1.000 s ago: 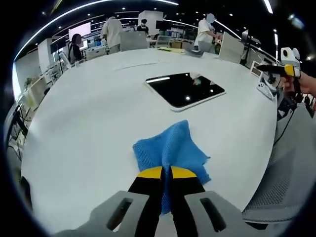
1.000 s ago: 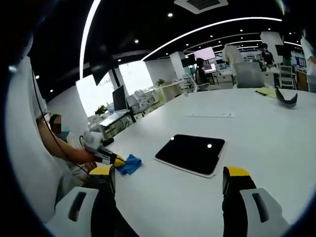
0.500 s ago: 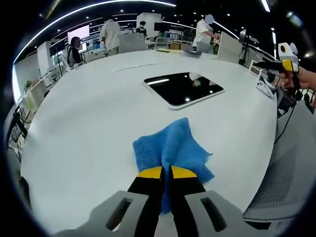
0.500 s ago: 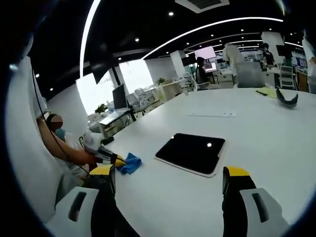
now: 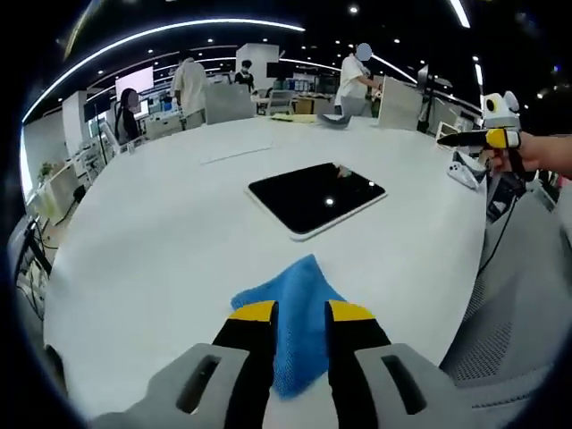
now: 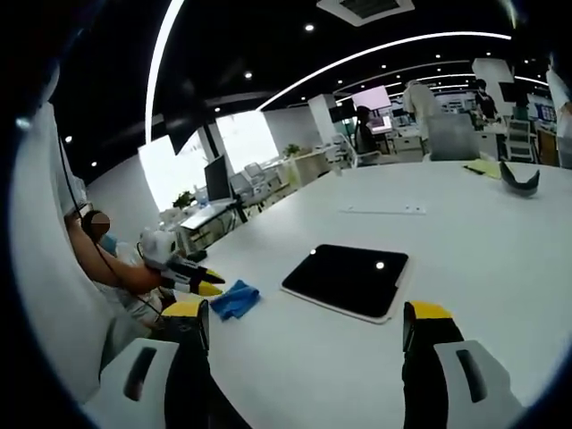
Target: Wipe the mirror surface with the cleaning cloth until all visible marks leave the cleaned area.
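A: Left gripper (image 5: 300,311), own view: jaws parted a little, a narrow gap between the yellow tips. The blue cleaning cloth (image 5: 293,308) lies crumpled on the white table (image 5: 152,241) and shows through that gap. Whether the tips touch the cloth I cannot tell from this angle.

B: The right gripper view settles it. There the left gripper (image 6: 211,283) hangs just above and beside the cleaning cloth (image 6: 236,299), held by a hand (image 6: 141,279); both yellow tips are free of the cloth, slightly apart. Nothing is pinched.

A: Right gripper (image 6: 304,322), own view: jaws spread wide, one at each lower corner, nothing between them. The table (image 6: 500,241) passes under the gap.

B: In the left gripper view the right gripper (image 5: 490,136) shows far off at the table's edge, held in a hand (image 5: 545,152); too small there to read the jaw gap.

A: Mirror (image 5: 315,197): a dark rectangular slab with a pale border, flat on the table, beyond the cloth and well apart from it. It reflects ceiling lights as bright spots. The mirror (image 6: 348,279) sits between the two grippers in the right gripper view. Marks on its surface: not resolvable.

B: Extra detail per view: the left one shows people standing at desks past the far table edge (image 5: 357,76); the right one shows a dark curved object (image 6: 518,179) and a yellow sheet (image 6: 487,165) on the far table.
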Demonstrator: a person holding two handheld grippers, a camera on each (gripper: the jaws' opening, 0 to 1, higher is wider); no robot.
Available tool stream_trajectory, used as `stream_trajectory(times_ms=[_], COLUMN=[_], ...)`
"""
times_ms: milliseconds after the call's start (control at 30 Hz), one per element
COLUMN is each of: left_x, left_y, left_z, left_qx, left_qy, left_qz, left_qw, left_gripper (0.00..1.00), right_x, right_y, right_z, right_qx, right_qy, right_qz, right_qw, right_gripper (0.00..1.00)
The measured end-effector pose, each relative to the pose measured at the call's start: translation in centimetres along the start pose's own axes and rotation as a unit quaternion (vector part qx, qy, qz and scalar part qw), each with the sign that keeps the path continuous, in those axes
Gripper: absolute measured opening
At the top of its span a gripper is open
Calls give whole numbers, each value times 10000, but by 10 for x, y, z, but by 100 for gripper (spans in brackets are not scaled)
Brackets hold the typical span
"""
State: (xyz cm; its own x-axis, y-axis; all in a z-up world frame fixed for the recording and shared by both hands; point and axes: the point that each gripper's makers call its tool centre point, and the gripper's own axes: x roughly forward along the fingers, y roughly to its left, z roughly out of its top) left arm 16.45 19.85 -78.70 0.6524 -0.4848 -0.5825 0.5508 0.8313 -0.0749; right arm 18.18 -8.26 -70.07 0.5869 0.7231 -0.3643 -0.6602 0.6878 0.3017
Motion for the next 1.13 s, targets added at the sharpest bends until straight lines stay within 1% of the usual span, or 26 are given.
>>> stream_trajectory(times_ms=[67,167,200,267,300,367,400,433,467,500,533,567,600,700,767,867,933,1067,1133], left_x=[-7,-19,-22,-31,-33,-39,-41,-43,-44,-44,-43,-44,-45,-44,-43,-43,-42,-43,-44], left_y=[-2,-8,-12,-17,-20,-26,-31,-33,-37,-39,-42,-47,-53,-67,-75,-85,-91,-96,-99], left_z=[12,39,46,59,63,76,84,88,95,98,99,99,103,104,102,102,100,99,99], left_qx=[20,-108,-135,-97,-77,-127,-155,-169,-204,-189,-213,-257,-272,-107,12,122,218,201,268], left_qy=[-156,-636,-781,-942,-991,-1208,-1308,-1362,-1516,-1585,-1541,-1512,-1581,-1517,-1481,-1433,-1364,-1322,-1303], left_qz=[-12,-126,-203,-245,-251,-310,-354,-366,-405,-382,-402,-503,-587,-670,-734,-804,-815,-852,-851], left_qw=[9999,9978,9966,9952,9947,9921,9906,9899,9874,9864,9870,9869,9853,9861,9862,9863,9871,9874,9875], left_gripper=[23,32,36,43,48,58,66,73,81,93,99,98,99,98,97,97,96,95,95], right_x=[0,0,0,-1,-1,-2,-2,-2,-3,-3,-4,-5,-6,-8,-10,-14,-16,-21,-23], right_y=[1,2,3,3,4,5,7,9,9,10,10,11,11,14,17,20,22,25,26], right_z=[0,2,2,2,3,5,6,6,7,7,7,7,7,4,4,3,3,3,3], right_qx=[-13,-39,-44,-65,-81,-109,-126,-154,-181,-196,-168,-188,-196,-190,-273,-297,-319,-355,-366], right_qy=[-6,-23,-30,-36,-46,-69,-71,-82,-98,-88,-76,-96,-101,-42,-72,-76,-75,-96,-101], right_qz=[10,41,50,65,70,85,123,142,121,175,175,194,196,245,288,305,324,344,356], right_qw=[10000,10000,10000,10000,9999,9999,9998,9997,9997,9996,9997,9996,9996,9995,9992,9991,9989,9987,9986], right_gripper=[89,89,90,91,92,94,96,98,100,100,100,100,100,100,100,100,100,100,100])
